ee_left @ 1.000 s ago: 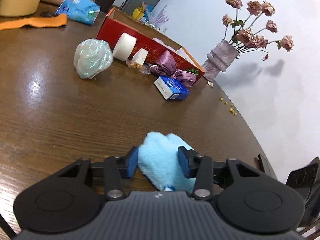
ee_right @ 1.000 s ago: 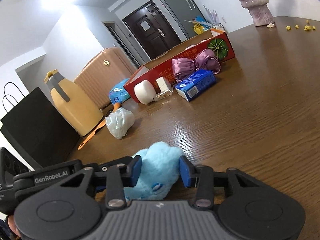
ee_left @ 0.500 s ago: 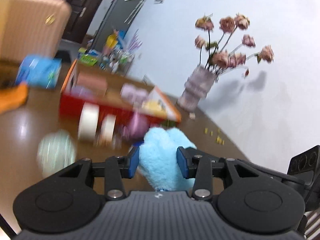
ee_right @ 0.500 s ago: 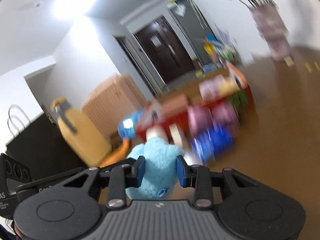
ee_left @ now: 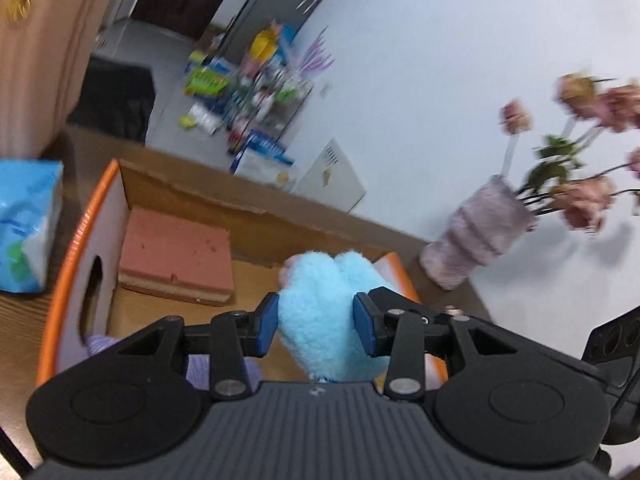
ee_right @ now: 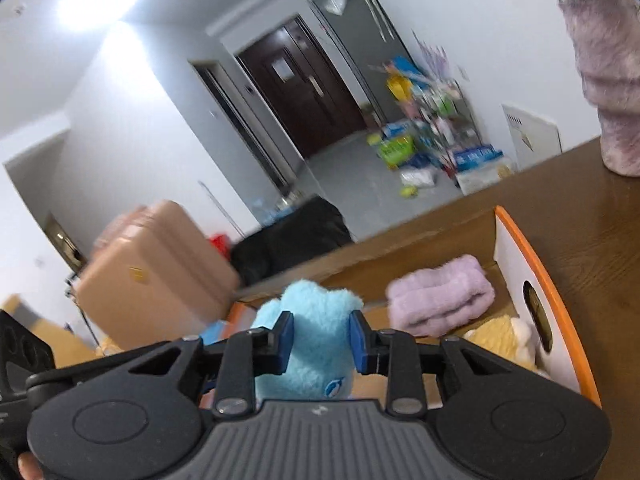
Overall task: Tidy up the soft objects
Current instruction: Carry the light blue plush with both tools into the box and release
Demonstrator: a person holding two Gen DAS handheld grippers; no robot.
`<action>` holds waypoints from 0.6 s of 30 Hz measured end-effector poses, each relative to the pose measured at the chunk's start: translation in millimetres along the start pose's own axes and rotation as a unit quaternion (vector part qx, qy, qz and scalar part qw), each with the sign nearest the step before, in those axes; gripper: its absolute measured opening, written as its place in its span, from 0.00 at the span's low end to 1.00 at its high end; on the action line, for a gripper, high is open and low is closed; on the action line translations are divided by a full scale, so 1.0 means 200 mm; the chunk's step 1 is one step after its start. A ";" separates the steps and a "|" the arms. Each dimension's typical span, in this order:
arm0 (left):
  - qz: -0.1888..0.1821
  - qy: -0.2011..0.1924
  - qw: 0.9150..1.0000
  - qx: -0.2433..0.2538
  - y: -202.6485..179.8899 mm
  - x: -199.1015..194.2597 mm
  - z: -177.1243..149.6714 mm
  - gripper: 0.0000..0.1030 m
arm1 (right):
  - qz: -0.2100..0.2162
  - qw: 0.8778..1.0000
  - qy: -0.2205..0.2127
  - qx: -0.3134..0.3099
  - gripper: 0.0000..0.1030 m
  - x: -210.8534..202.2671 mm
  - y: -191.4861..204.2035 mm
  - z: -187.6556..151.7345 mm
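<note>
A light blue plush toy (ee_left: 320, 280) is pinched from two sides. My left gripper (ee_left: 316, 326) is shut on one end of it, blue pads pressed into the fur. My right gripper (ee_right: 320, 340) is shut on the other end (ee_right: 316, 308). The toy hangs over the open cardboard box with an orange rim (ee_left: 80, 232), whose right wall (ee_right: 516, 268) shows in the right wrist view. Inside the box lie a pink sponge block (ee_left: 176, 264), a lilac fluffy cloth (ee_right: 440, 296) and a yellow plush (ee_right: 500, 338).
The box stands on a brown wooden table (ee_right: 580, 220). A fuzzy lilac vase with dried roses (ee_left: 476, 236) stands right of the box. A blue tissue pack (ee_left: 24, 224) lies to its left. A tan suitcase (ee_right: 152, 276) stands beyond the table.
Both grippers have carried the blue plush up off the table and forward, from the bare tabletop to above the open box. The views are blurred by the motion.
</note>
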State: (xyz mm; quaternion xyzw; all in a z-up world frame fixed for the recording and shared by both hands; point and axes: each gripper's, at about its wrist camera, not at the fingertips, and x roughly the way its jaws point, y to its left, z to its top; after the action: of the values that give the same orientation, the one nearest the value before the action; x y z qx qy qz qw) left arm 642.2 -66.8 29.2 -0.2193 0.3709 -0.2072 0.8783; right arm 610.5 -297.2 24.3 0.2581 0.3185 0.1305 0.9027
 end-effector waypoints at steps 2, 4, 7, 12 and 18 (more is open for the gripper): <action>0.011 0.014 1.000 -0.011 0.04 0.09 -0.01 0.38 | -0.014 1.000 0.022 0.014 0.28 0.11 -0.06 0.01; 0.019 0.033 0.999 -0.022 0.07 0.16 -0.02 0.38 | -0.022 0.999 0.038 0.023 0.28 0.17 -0.10 0.00; 0.031 0.054 0.998 -0.015 0.09 0.20 -0.06 0.38 | -0.030 0.997 0.065 0.022 0.28 0.23 -0.15 -0.03; 0.048 0.085 0.995 -0.008 0.13 0.18 -0.10 0.39 | -0.033 0.994 0.107 0.001 0.26 0.24 -0.12 -0.08; 0.068 0.096 0.993 0.026 0.13 0.10 -0.16 0.40 | -0.021 0.987 0.155 -0.047 0.26 0.25 -0.05 -0.14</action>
State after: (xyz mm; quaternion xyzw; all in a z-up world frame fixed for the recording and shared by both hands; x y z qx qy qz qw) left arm 636.4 -63.0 -15.0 -0.1496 0.4618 -0.1763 0.8563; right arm 631.7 -274.3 -25.4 0.1847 0.4534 0.1646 0.8563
